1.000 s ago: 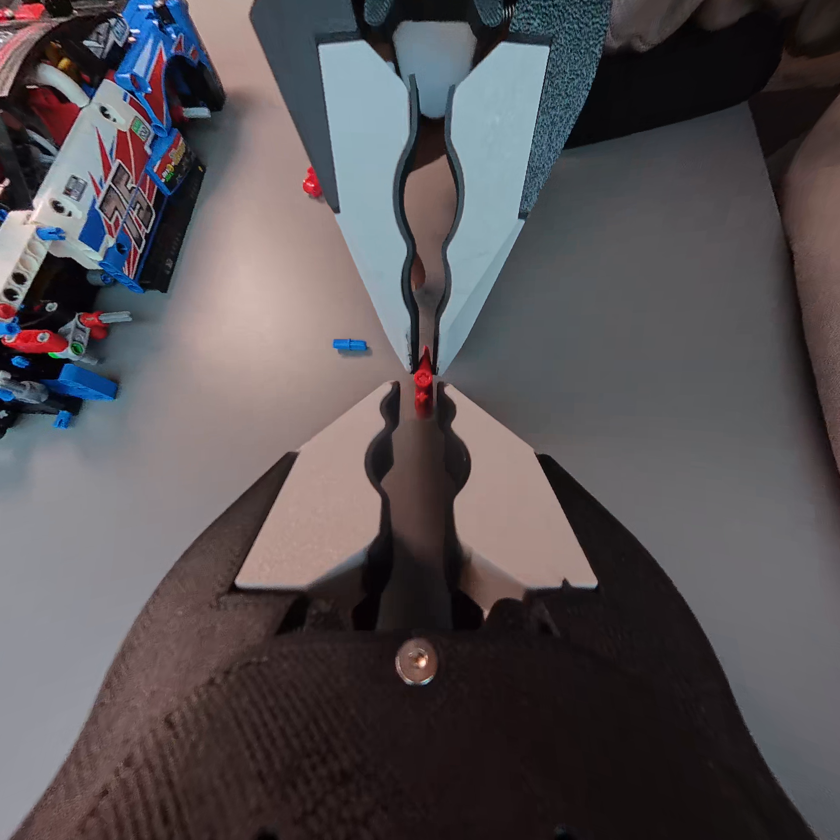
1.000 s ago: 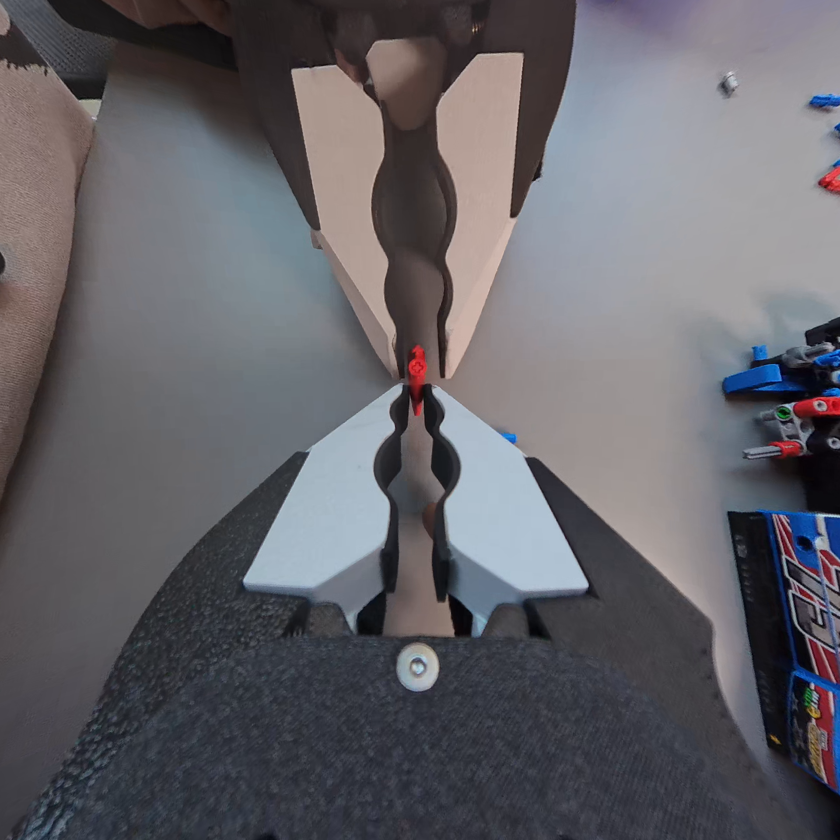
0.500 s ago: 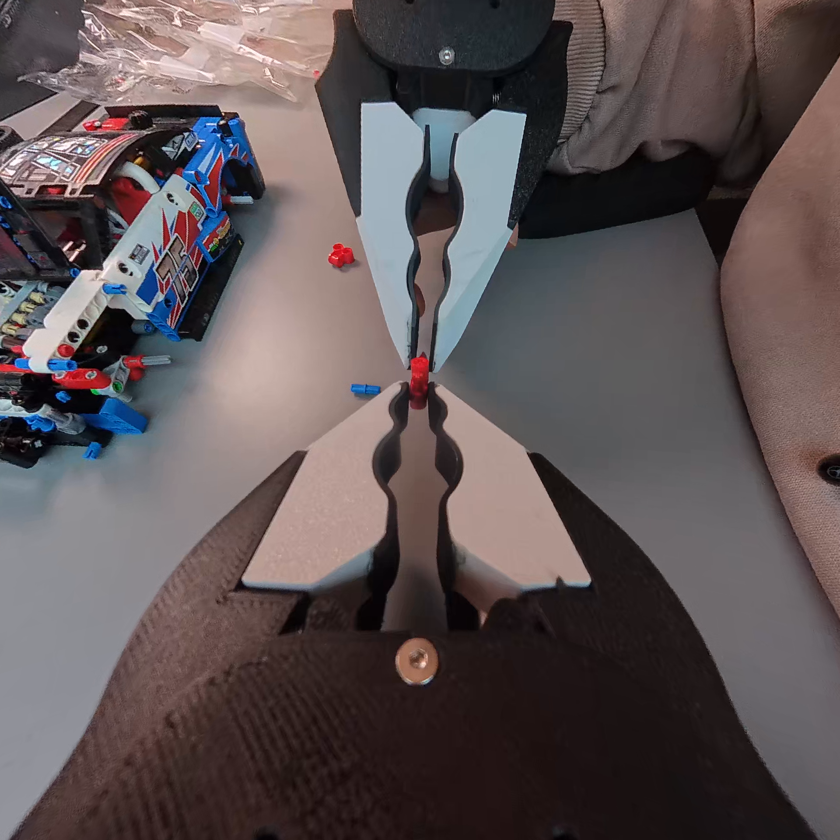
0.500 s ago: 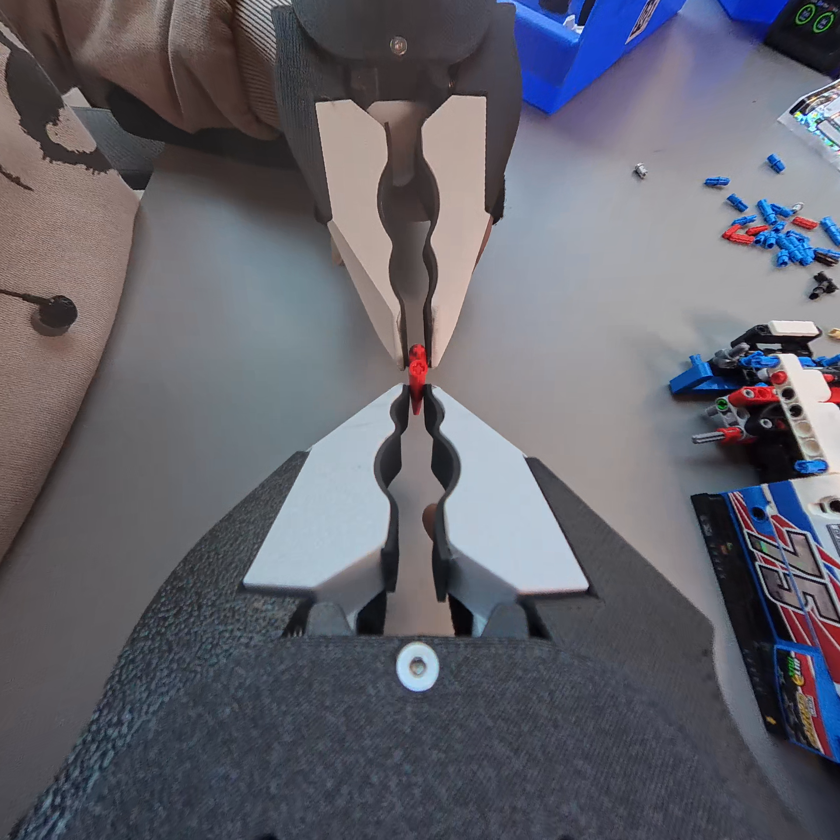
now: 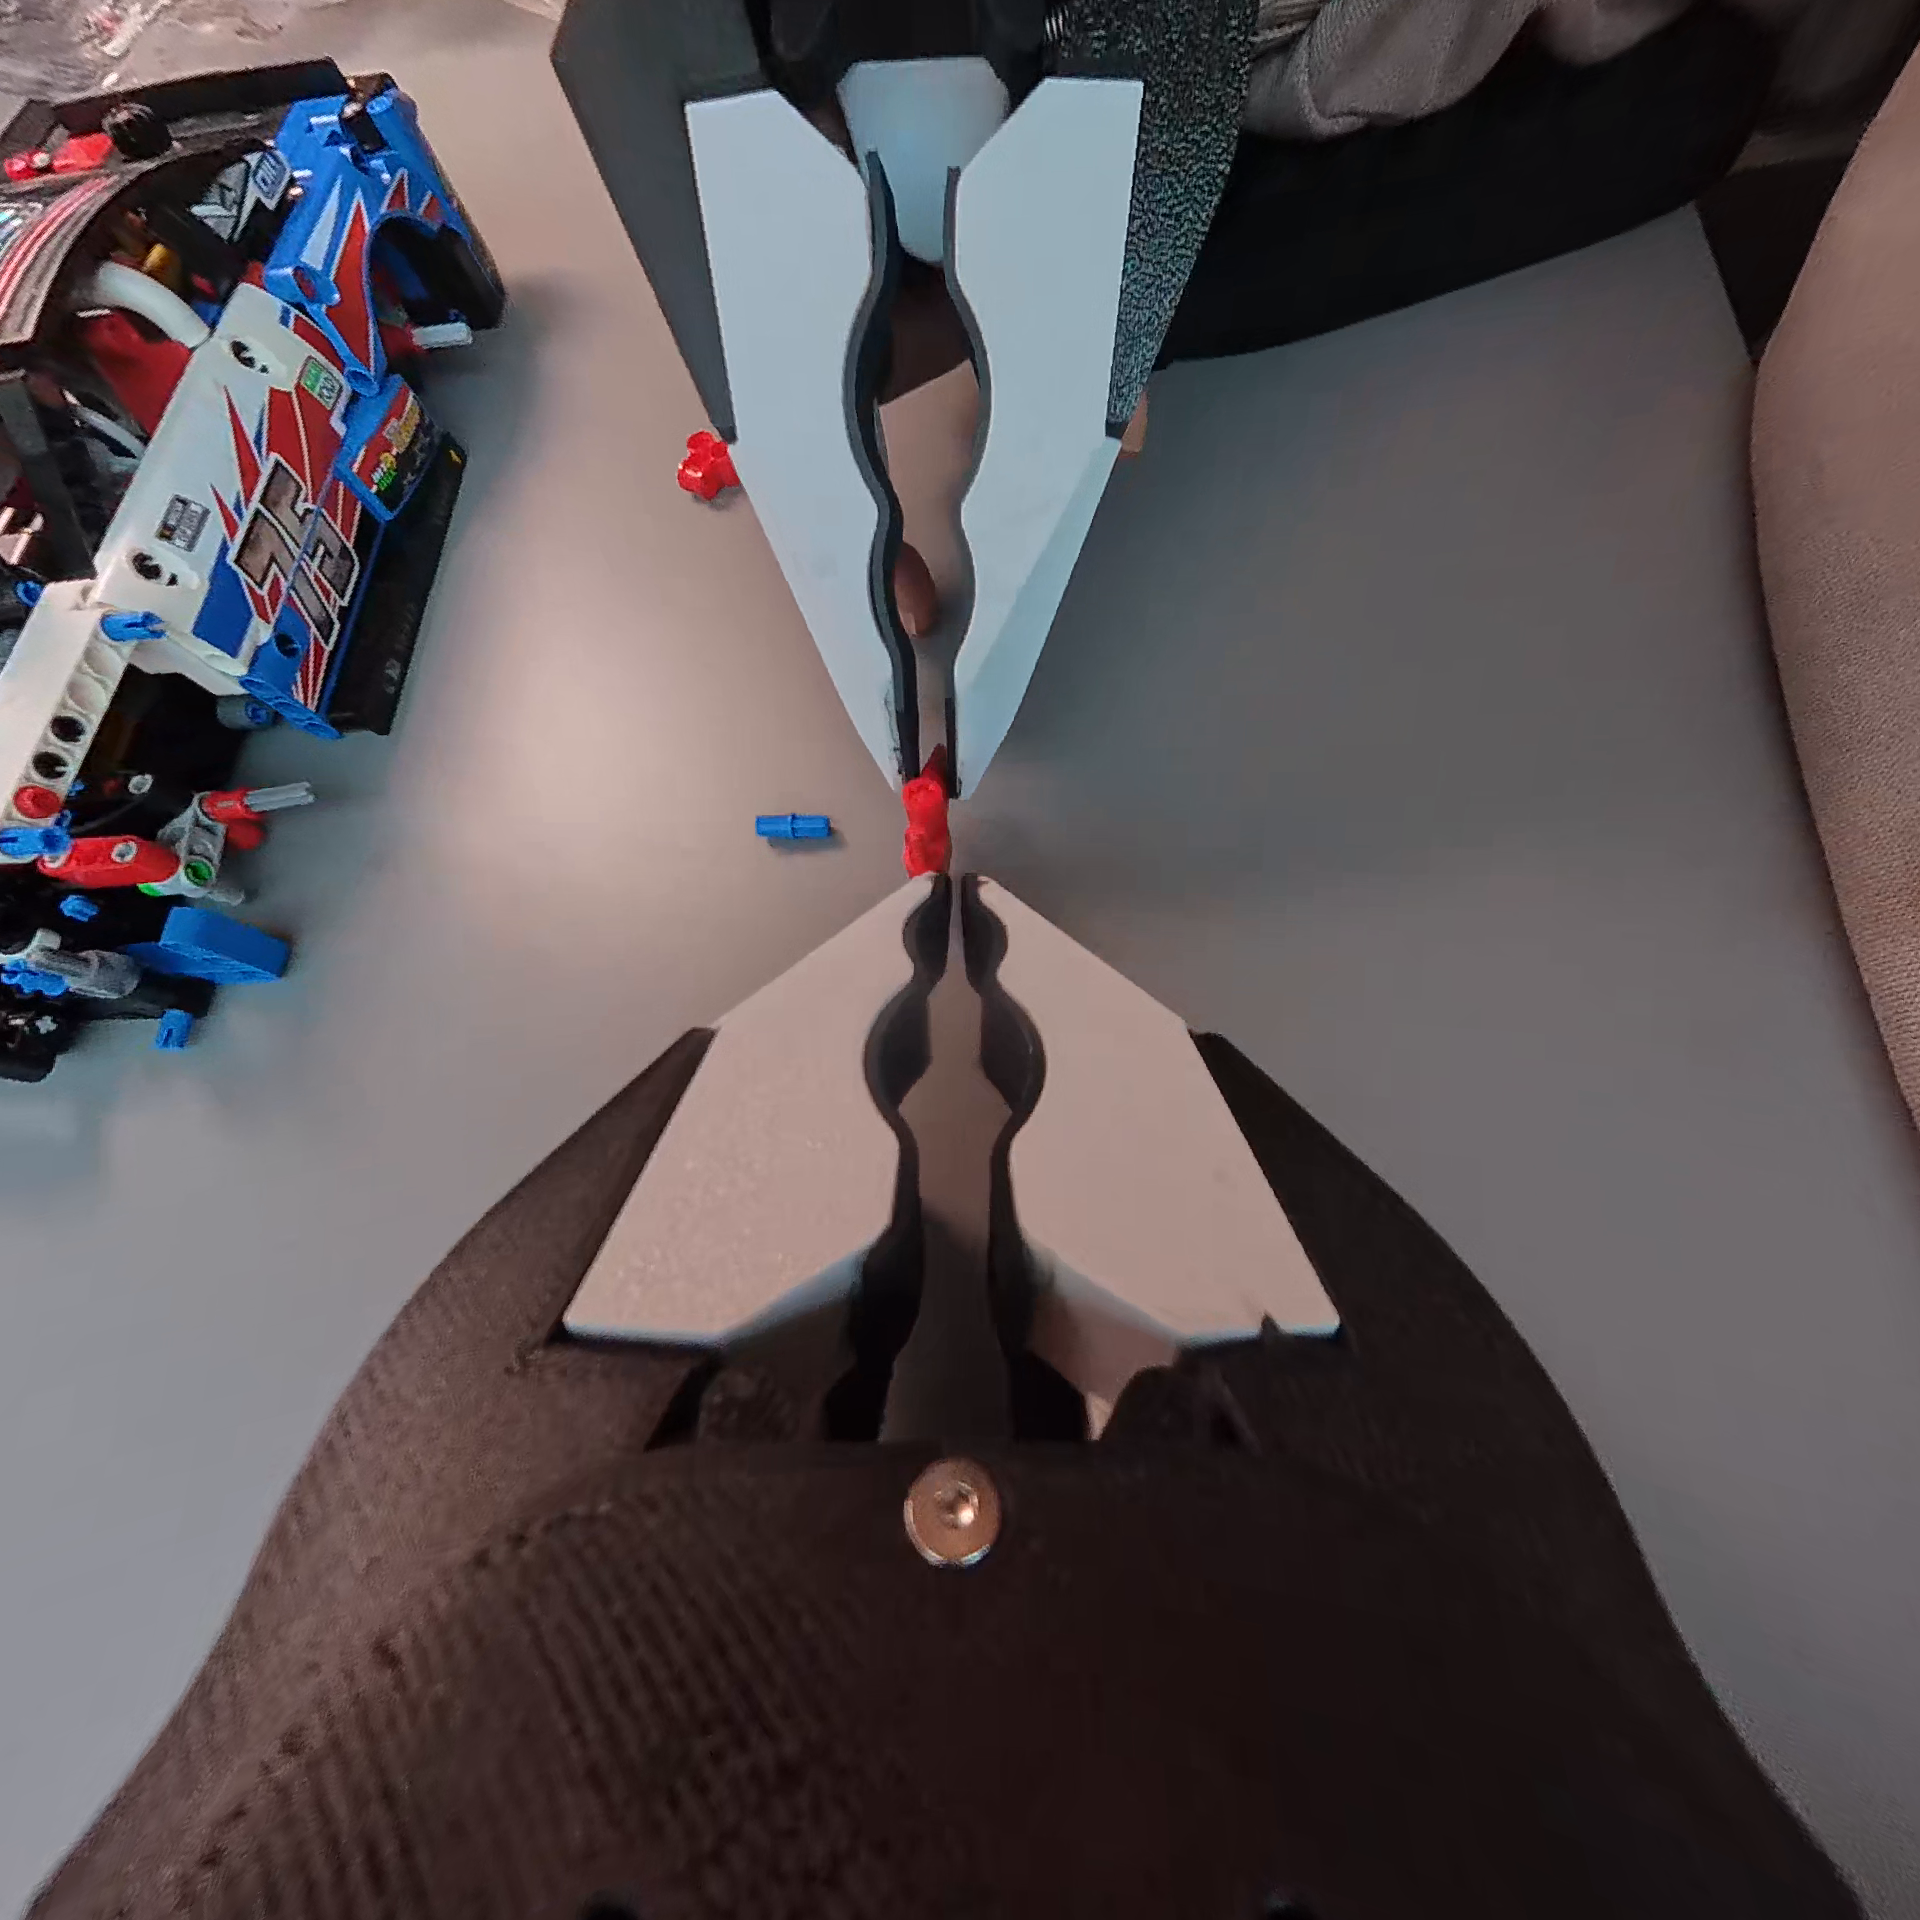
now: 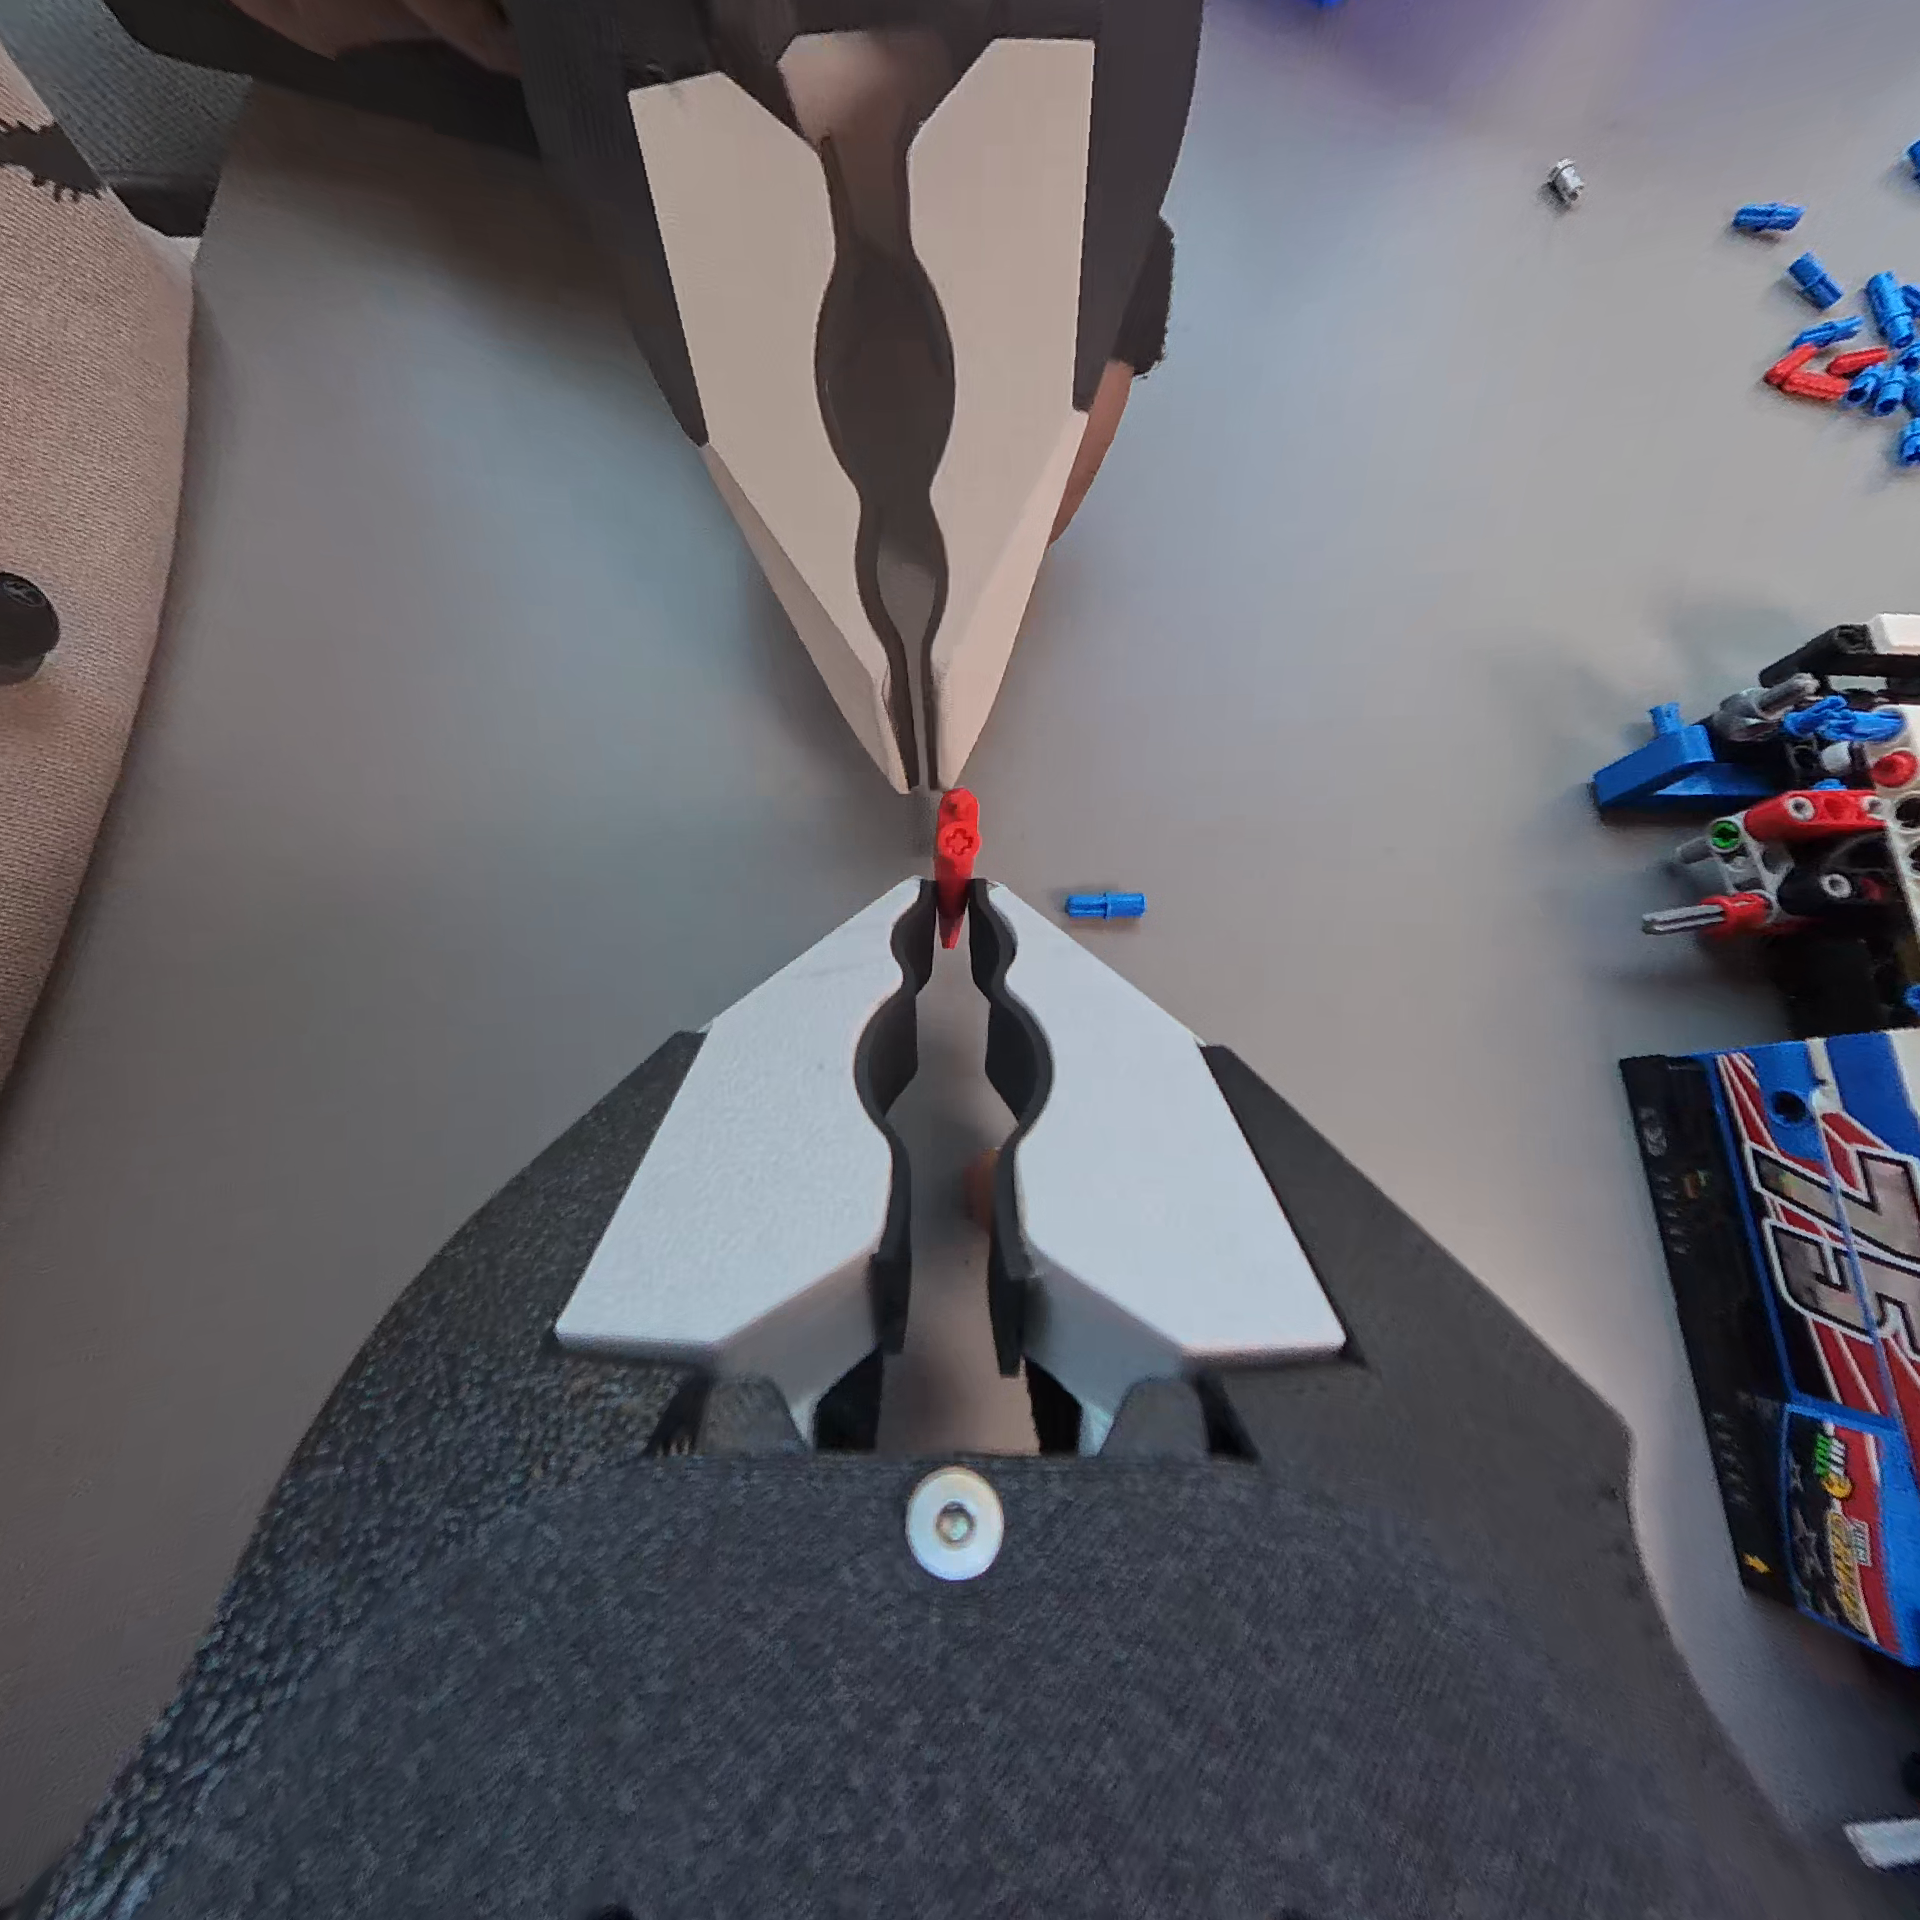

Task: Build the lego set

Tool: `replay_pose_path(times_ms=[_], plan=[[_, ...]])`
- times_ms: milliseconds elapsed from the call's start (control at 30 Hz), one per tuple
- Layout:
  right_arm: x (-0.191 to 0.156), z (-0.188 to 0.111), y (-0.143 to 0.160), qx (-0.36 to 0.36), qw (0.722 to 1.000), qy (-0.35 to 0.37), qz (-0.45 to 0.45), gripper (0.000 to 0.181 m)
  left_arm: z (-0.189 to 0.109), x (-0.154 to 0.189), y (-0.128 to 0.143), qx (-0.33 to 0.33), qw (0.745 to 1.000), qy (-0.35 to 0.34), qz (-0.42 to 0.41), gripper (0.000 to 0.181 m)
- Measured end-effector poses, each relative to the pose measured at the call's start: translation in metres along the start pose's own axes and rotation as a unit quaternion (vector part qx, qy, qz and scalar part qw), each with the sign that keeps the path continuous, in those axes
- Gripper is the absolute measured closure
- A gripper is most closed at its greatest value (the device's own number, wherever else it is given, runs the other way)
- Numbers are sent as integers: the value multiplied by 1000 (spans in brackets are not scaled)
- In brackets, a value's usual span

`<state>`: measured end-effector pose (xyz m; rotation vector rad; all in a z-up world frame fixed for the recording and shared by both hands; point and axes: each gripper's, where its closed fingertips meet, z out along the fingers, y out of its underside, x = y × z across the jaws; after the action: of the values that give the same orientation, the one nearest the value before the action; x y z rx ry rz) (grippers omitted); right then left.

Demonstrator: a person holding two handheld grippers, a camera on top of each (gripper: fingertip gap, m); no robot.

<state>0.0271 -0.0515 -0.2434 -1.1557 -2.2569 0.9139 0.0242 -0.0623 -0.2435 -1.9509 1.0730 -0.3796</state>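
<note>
Between your two grippers, at the centre of both frames, sits one small red piece (image 6: pixel 954 854). Your right gripper (image 6: pixel 943 902) pinches its lower tip, fingers pressed in on it, so the piece juts forward from the tips. Your left gripper (image 5: pixel 943 883) has its tips nearly together, just a thin slit between them, with nothing caught inside; the red piece (image 5: pixel 925 819) lies just beyond them, close enough that you cannot tell whether they touch. In the left wrist view the right gripper (image 5: pixel 927 764) comes down from the top of the frame; in the right wrist view the left gripper (image 6: pixel 923 774) does the same.

On the grey table (image 5: pixel 1403 831) you have one loose blue pin (image 5: pixel 794 827) just left of the tips, and one more red piece (image 5: pixel 704 468) in the upper middle, beside the right gripper's finger. One part-built race car (image 5: pixel 218 499), blue, white and red, fills the upper left. In the right wrist view a scatter of blue and red pins (image 6: pixel 1860 332) lies at the upper right, too bunched to count, with one small grey piece (image 6: pixel 1565 181) apart from them.
</note>
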Motion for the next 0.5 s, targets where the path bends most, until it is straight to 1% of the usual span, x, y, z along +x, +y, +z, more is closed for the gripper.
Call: replay_pose_path(times_ms=[33, 67, 133, 167, 233, 267, 400, 433, 500], plan=[[0, 0, 1, -4, 1000, 1, -2, 177, 0, 0, 0, 0, 1000, 0, -1, 177], [-1, 0, 1, -5, 1000, -1, -3, 177, 0, 0, -1, 2, 1000, 1, -2, 169], [-4, 0, 1, -8, 1000, -7, -8, 177, 2, 0, 1, -6, 1000, 4, -7, 163], [-4, 1, 1, -11, 1000, -7, -12, 177, 4, 1, 2, -13, 1000, 5, -5, 163], [-5, 2, 1, -17, 1000, -8, -18, 177, 7, 2, 5, -26, 1000, 6, 8, 174], [-5, 3, 1, -19, 1000, -7, -20, 177, 8, 2, 5, -30, 999, 4, 11, 176], [0, 1, 3, -21, 1000, 7, -18, 177, 9, -3, 6, -35, 999, -4, 0, 176], [2, -2, 4, -21, 1000, 11, -20, 174, 9, -3, 6, -37, 999, -7, -1, 176], [9, -11, -1, 1, 1000, 19, -12, 171, 10, -4, 5, -38, 999, -9, -5, 176]])
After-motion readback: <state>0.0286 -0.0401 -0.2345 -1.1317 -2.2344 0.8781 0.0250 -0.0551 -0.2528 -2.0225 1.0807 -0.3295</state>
